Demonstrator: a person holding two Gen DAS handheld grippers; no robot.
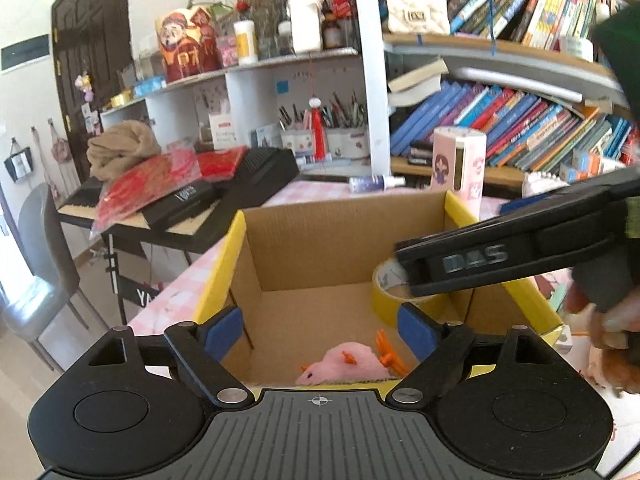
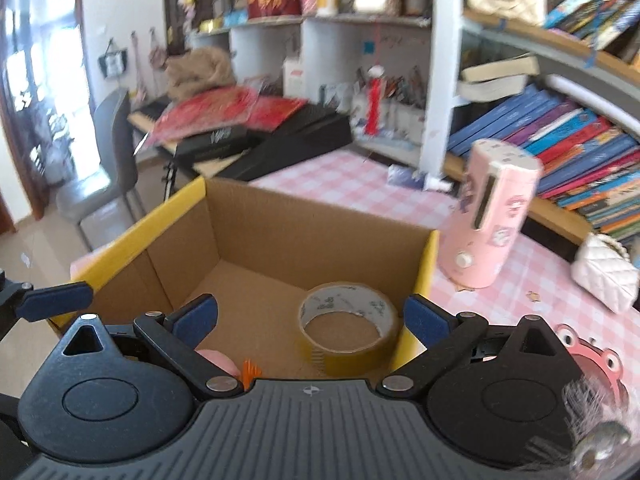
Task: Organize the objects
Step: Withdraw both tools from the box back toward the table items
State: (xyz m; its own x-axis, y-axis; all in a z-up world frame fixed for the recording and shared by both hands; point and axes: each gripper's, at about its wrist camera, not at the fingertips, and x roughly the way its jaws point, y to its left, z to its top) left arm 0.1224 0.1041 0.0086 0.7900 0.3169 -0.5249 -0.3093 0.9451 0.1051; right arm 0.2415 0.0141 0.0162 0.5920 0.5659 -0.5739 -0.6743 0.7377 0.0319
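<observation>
Broadly, a bookshelf crammed with leaning books fills the right of both views, with white cubby shelves beside it and a black keyboard heaped with red packets off to the left. On the pink checked tablecloth sits an open cardboard box with yellow-edged flaps, the biggest of the task's things. Both tools hang over it. The left gripper has its blue-padded fingers spread apart, nothing between them, above the box's near edge. The right gripper is likewise spread wide and empty; in the left wrist view its black body reaches in from the right across the box's rim, with part of a hand behind it. A tall pink canister stands on the cloth just right of the box, and a white quilted purse lies further right. Inside the box, a roll of yellowish-brown tape lies flat on the floor near the right wall. A pink plush toy with orange feet lies on the box floor at the near wall, left of the tape.
</observation>
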